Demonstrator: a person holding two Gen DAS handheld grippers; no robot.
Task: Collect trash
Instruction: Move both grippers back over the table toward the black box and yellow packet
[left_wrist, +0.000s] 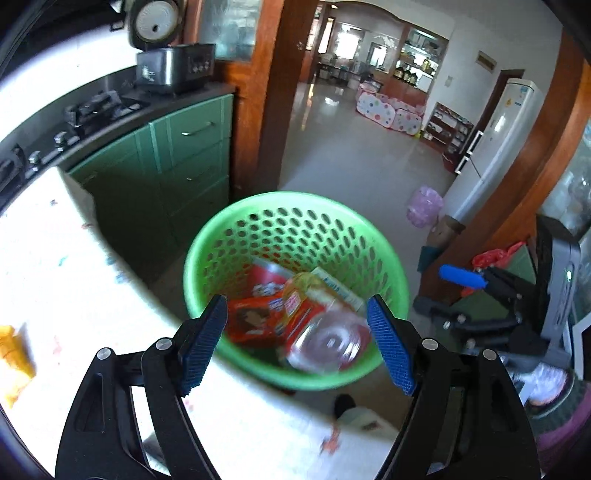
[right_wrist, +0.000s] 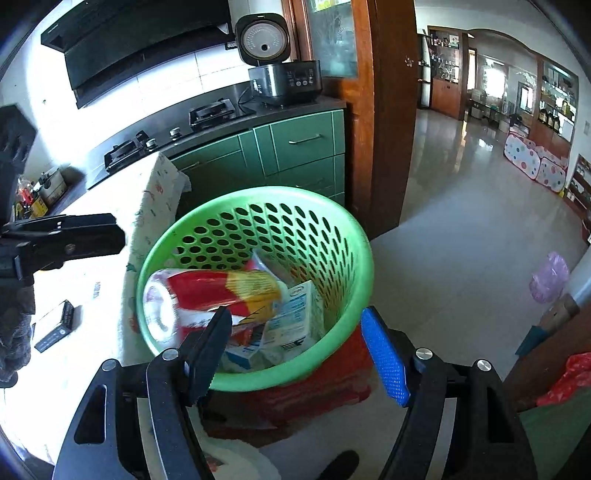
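While both stand open and empty, left tool (left_wrist: 297, 345) and right tool (right_wrist: 295, 349) overhang the basket (left_wrist: 236, 221).

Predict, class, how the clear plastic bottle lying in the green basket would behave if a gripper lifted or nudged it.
The bottle looks empty, so probably light. Its round body lies on its side, so it may roll. Thin clear plastic with a glossy label could dent or slip between pads.

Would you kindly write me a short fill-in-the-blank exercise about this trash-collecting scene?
1. The perforated basket holding the trash is coloured ____.
2. Nothing is between the left gripper fingers; its jaws stand ____.
3. The plastic bottle with the red label lies ____ the basket.
4. The rice cooker on the counter has its lid ____.

Missing words: green; open; inside; up
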